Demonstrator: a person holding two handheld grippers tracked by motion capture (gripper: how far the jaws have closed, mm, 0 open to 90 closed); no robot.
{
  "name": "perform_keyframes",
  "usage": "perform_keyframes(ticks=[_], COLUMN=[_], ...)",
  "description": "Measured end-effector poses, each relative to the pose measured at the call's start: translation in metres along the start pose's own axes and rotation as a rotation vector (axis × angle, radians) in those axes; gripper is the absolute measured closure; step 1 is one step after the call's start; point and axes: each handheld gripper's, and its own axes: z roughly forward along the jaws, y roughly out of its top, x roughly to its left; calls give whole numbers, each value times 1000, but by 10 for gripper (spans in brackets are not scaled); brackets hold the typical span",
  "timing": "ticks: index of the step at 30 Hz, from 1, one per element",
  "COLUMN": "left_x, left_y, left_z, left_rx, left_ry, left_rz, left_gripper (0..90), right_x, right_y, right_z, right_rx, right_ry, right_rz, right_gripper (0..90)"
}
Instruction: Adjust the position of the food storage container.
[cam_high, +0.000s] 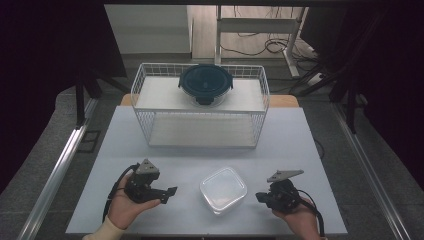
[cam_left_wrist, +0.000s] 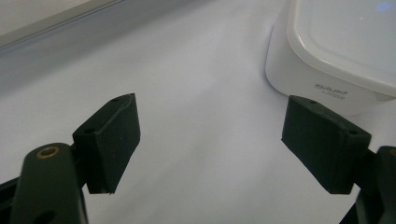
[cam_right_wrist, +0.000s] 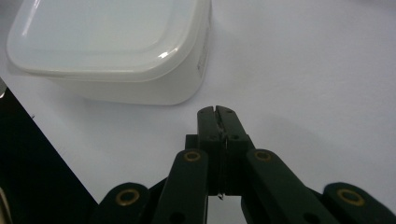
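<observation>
The white box sits lidded on the desk between both grippers, untouched: the left gripper is released beside it, the right gripper clenched on nothing, so handling seems barely begun.

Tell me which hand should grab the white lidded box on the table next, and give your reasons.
Probably the left. The left gripper has its jaws wide open, pointing toward the white box with its side wall just beyond one pad. The right gripper is shut with nothing between its jaws, so it would need to open first.
</observation>
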Motion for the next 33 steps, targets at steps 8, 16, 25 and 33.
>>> perform_keyframes(ticks=[8, 16, 25, 33], left_x=[2, 1, 2, 3], left_y=[0, 0, -1, -1], left_z=[0, 1, 1, 1], left_rx=[3, 5, 5, 6], left_ry=[0, -3, -2, -3], left_rz=[-8, -4, -7, -6], left_gripper=[192, 192, 192, 192], right_x=[5, 13, 16, 23], right_y=[3, 8, 15, 18], right_z=[9, 18, 24, 29], right_rx=[23, 39, 42, 56], right_ry=[9, 22, 14, 31], right_rz=[-12, -33, -23, -36], right_gripper=[891, 891, 891, 891])
